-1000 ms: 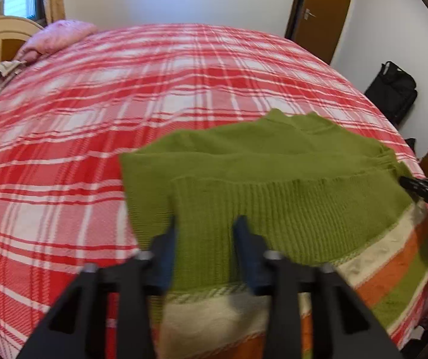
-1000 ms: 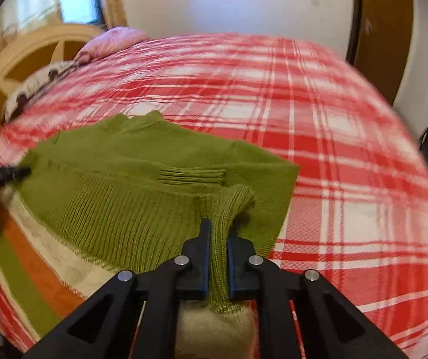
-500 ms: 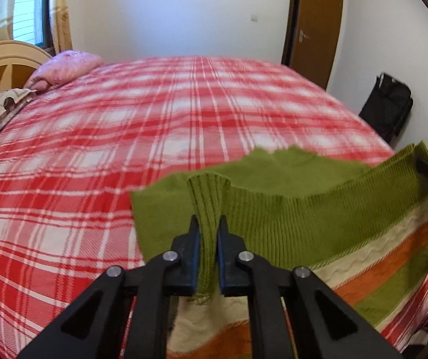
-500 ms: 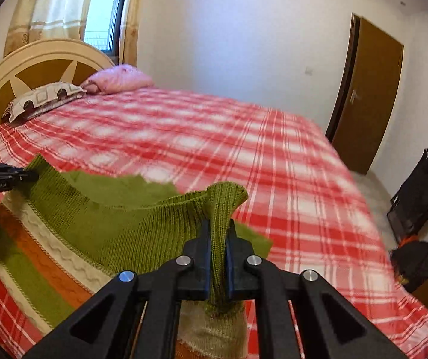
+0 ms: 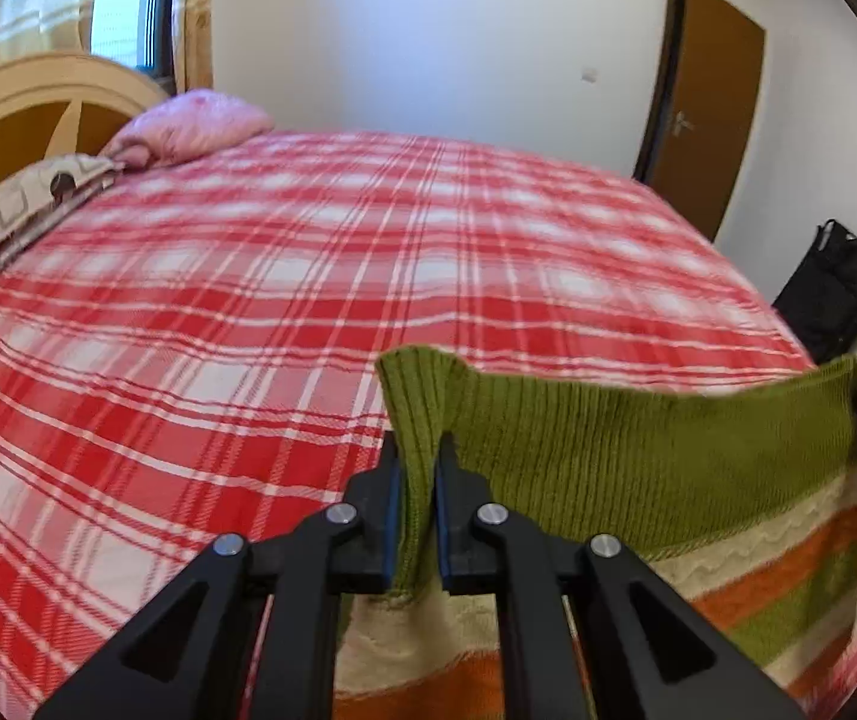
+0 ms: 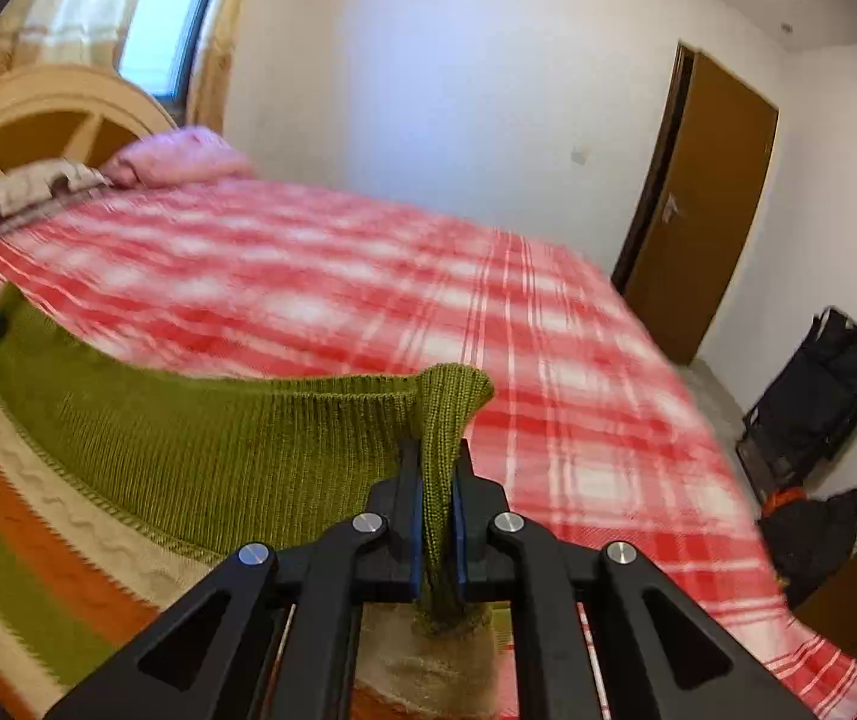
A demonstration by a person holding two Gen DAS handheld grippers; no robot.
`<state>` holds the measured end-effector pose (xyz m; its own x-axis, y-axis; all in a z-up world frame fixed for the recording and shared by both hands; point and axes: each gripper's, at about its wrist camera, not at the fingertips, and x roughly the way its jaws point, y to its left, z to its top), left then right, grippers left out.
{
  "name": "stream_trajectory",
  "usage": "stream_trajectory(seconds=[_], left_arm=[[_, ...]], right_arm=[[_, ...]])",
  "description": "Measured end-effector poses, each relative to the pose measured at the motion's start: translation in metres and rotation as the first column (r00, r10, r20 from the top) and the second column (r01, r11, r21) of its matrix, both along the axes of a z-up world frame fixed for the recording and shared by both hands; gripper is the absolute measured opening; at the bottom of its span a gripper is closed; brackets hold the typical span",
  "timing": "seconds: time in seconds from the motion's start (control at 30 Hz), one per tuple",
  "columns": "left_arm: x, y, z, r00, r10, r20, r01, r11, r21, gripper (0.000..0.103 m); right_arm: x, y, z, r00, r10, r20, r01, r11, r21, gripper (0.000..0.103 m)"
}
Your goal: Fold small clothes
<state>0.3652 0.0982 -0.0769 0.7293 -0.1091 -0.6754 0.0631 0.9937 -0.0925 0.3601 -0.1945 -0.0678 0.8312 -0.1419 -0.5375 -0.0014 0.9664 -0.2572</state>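
Sweater [image 5: 638,456], green ribbed knit with cream, orange and green stripes lower down, is lifted by its ribbed hem above the near part of the red plaid bedspread [image 5: 248,312]. Left gripper [image 5: 415,480] is clamped narrow on one hem corner, knit bunched between its pads; right gripper [image 6: 435,492] is pinched the same way on the other corner. Hem is stretched fairly taut between the two, striped body hanging below toward the cameras. Whether the lower part touches the bed can't be told, it's hidden behind the knit. Progress: looks like early-to-mid fold, both corners secured and the edge raised, but no finished fold is visible. Left to do, by my read: carry the hem over, lay it flat, release, probably fold again. Pink pillow [image 5: 200,120] and headboard [image 5: 26,102] far back, well apart from the garment.
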Motion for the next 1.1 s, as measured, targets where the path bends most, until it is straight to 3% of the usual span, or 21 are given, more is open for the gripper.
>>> stream_trajectory(seconds=[0.13,0.27,0.33,0.43,0.57,0.63,0.73,0.8,0.83,0.9,1.0,1.1], left_arm=[[0.020,-0.012,-0.034,0.998,0.017,-0.054,-0.013,0.997,0.073,0.010],[0.025,-0.015,-0.054,0.996,0.018,-0.084,-0.010,0.995,0.102,0.010],[0.025,-0.016,-0.055,0.995,0.026,-0.093,-0.016,0.995,0.102,0.014],[0.030,-0.016,-0.058,0.993,0.043,-0.111,-0.029,0.992,0.120,0.022],[0.032,-0.017,-0.058,0.988,0.098,-0.116,-0.077,0.982,0.171,0.051],[0.032,-0.011,-0.055,0.985,0.121,-0.124,-0.101,0.982,0.157,0.058],[0.019,-0.005,-0.041,0.984,0.136,-0.119,-0.113,0.977,0.180,0.057],[-0.003,-0.001,-0.024,0.991,0.121,-0.058,-0.105,0.971,0.216,0.061],[-0.011,0.001,-0.018,0.992,0.118,-0.044,-0.106,0.968,0.228,0.064],[-0.030,0.008,-0.009,0.993,0.115,-0.029,-0.106,0.970,0.221,0.067],[-0.063,0.012,-0.005,0.991,0.124,-0.040,-0.114,0.974,0.194,0.067],[-0.090,0.004,-0.007,0.993,0.114,-0.027,-0.106,0.975,0.195,0.067]], right_arm=[[0.016,-0.007,-0.036,0.997,-0.054,-0.061,0.053,0.998,-0.018,0.007],[0.021,-0.008,-0.041,0.995,-0.052,-0.079,0.051,0.999,-0.018,0.007],[0.027,-0.007,-0.050,0.990,-0.060,-0.131,0.056,0.998,-0.034,0.007],[0.040,-0.010,-0.063,0.974,-0.069,-0.216,0.061,0.997,-0.044,0.008],[0.041,-0.003,-0.067,0.970,-0.071,-0.234,0.052,0.995,-0.088,0.017],[0.039,-0.003,-0.061,0.970,-0.051,-0.239,0.036,0.997,-0.068,0.017],[0.012,-0.022,-0.028,0.985,-0.078,-0.152,0.090,0.993,0.072,0.019],[-0.011,-0.034,-0.007,0.984,-0.153,-0.085,0.163,0.980,0.115,0.043],[-0.024,-0.036,0.001,0.983,-0.178,-0.054,0.183,0.975,0.122,0.047],[-0.057,-0.032,0.014,0.985,-0.170,-0.001,0.168,0.975,0.146,0.048],[-0.091,-0.011,0.011,0.999,-0.042,-0.030,0.046,0.983,0.176,0.048],[-0.120,0.000,-0.001,0.998,0.004,-0.064,0.010,0.976,0.218,0.048]])
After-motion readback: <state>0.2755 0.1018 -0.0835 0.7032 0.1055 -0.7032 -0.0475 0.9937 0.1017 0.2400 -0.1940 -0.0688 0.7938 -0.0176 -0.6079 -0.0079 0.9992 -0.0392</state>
